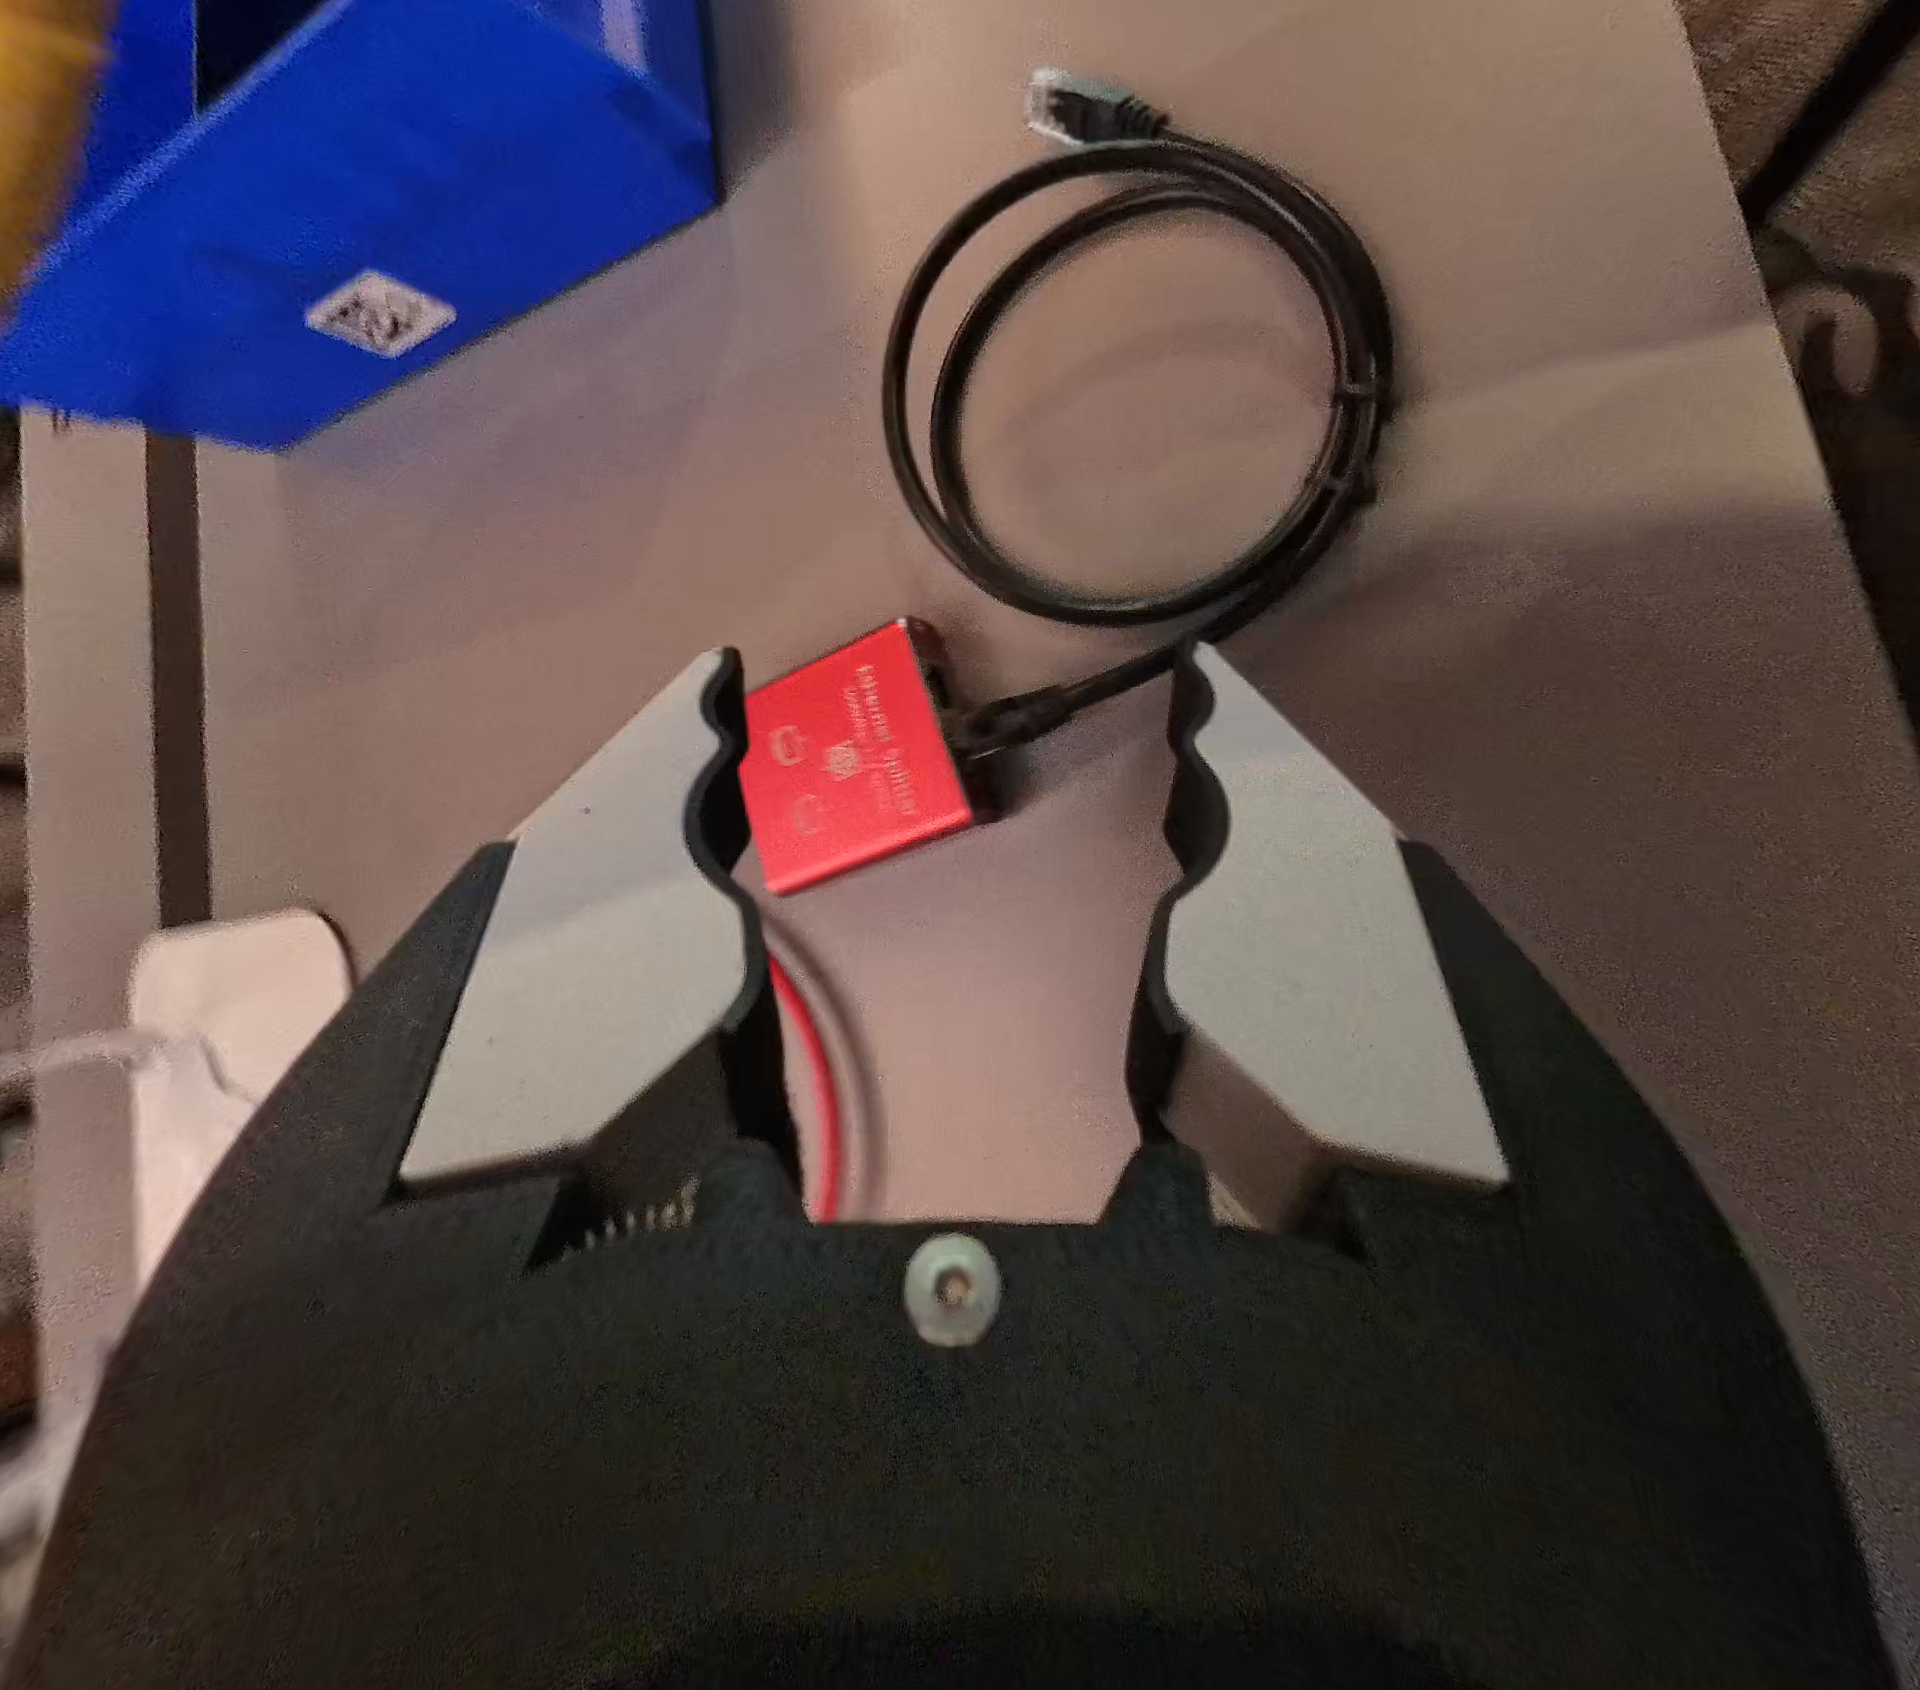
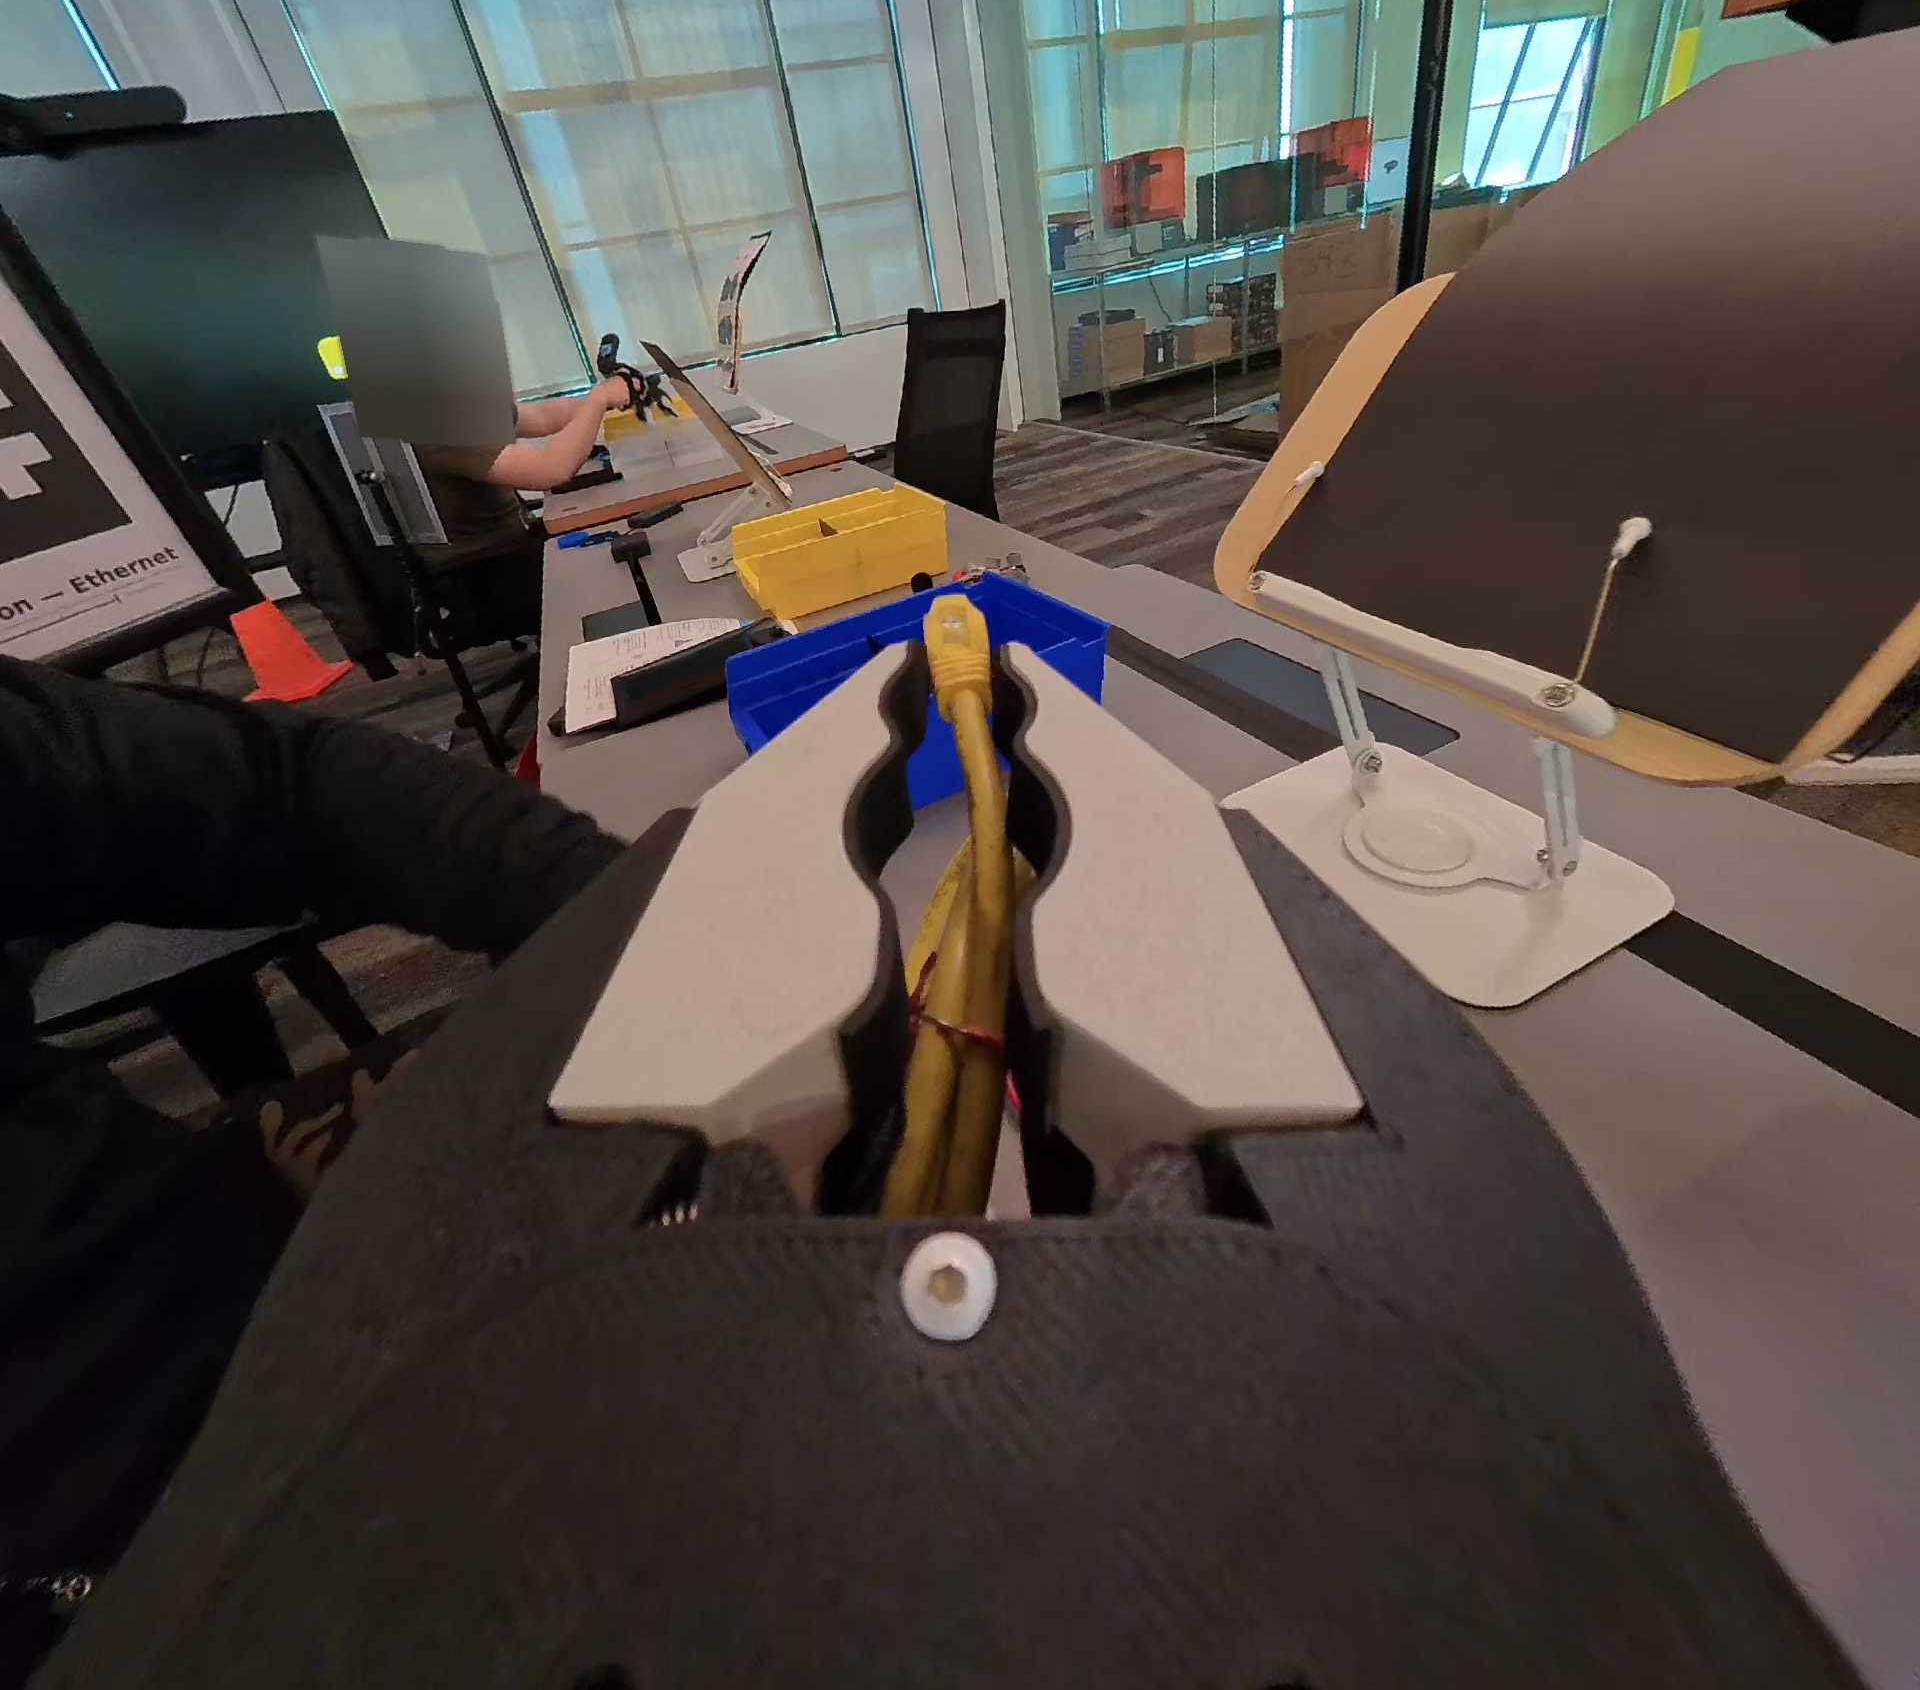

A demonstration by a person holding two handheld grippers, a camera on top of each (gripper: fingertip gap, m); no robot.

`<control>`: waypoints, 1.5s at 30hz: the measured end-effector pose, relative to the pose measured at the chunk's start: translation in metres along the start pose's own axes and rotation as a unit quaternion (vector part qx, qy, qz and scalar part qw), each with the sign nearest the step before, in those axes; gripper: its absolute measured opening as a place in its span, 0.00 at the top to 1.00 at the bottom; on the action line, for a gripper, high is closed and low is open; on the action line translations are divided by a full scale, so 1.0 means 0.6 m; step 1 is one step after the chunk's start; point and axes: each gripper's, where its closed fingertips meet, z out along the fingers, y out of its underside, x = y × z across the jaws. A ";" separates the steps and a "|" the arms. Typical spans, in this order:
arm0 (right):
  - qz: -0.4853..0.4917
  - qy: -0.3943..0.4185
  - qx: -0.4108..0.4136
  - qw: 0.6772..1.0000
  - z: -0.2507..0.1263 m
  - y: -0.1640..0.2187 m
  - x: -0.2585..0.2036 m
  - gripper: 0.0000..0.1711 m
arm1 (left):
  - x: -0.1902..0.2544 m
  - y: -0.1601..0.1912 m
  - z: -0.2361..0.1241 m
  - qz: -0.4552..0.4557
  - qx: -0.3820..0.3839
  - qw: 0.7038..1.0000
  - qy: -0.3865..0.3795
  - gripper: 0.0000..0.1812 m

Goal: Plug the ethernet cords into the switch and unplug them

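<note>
The surface (image 1: 1351, 705) carries a blue bin (image 1: 395, 186) at one side and, near its middle, the small red switch (image 1: 857, 757). A coiled black cord (image 1: 1143, 383) lies beside the switch; one end appears seated in a port on the switch's side, the other plug lies free on the surface beyond the coil. A red lead (image 1: 831, 1079) runs back from the switch under the left tool.

The left tool (image 1: 951, 705) is spread wide over the switch, one finger just at the switch's edge, the other near the black cord's plugged end; it grips nothing.

The right tool (image 2: 961, 674) is raised off the surface, pointing across the room, pressed together on a bundled yellow cord (image 2: 977, 861), its plug (image 2: 951, 627) sticking out past the tips.

As a judgement: one cord looks plugged in. The yellow cord is in hand but well away from the switch, so its insertion is still to come, and all the unplugging remains. The left tool seems placed to brace the switch.
</note>
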 end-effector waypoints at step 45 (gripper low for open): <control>0.022 -0.145 0.010 0.989 0.017 0.042 -0.044 0.94 | -0.208 -0.026 -0.244 0.001 0.041 0.971 -0.235 0.65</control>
